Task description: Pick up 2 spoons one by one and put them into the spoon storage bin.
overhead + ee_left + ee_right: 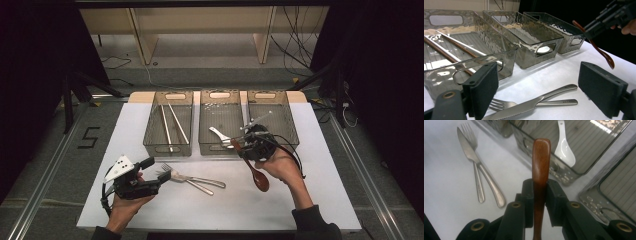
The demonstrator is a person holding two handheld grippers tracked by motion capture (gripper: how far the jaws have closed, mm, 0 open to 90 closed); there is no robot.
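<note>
On table, front of bins: fork (167, 168) + knife (197, 178) lie crossed, handles twd the right.
R gripper (246, 145): jaws pinched on wooden spoon (256, 172) handle; handle end (541, 157) sticks out past the pads, bowl hangs down above the white tabletop (150, 205), just in front of middle bin (220, 122).
L gripper (161, 176): jaws spread wide, nothing btwn them; low over table, jaw tips right by the fork tines, pointing at fork/knife.
Left bin (168, 125): chopsticks (172, 125) inside.
Middle bin: white ceramic spoon (565, 145) inside.
Right bin (272, 117): contents can't tell.
</note>
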